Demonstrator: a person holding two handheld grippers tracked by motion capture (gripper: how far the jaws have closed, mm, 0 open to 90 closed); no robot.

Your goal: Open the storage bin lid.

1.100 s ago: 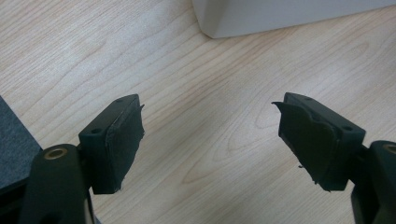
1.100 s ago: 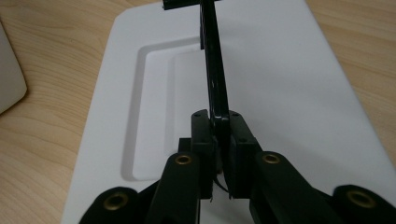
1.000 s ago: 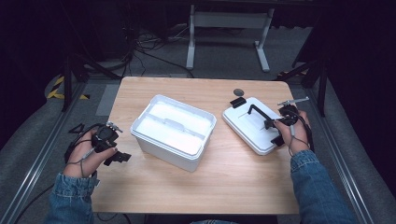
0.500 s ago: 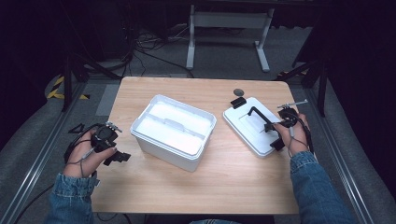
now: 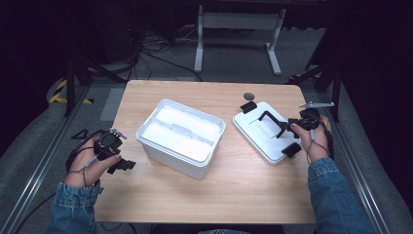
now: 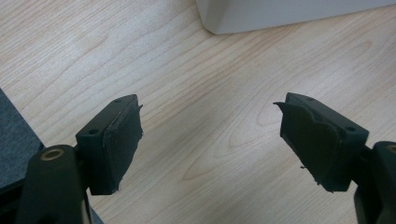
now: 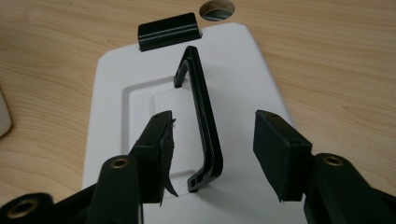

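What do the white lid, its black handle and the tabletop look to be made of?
Lid: likely moulded plastic, smooth matte white with rounded corners and a recessed panel. Handle: probably black plastic, thin with a dull sheen. Tabletop: light wood or wood-look laminate, showing grain lines.

The high view looks forward and down over the whole worktop (image 5: 234,195); the right claw view, close, shares its lid (image 7: 140,74).

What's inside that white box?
The box holds a white tray with a centre handle; whatever lies beneath the tray is covered. Its lid lies apart.
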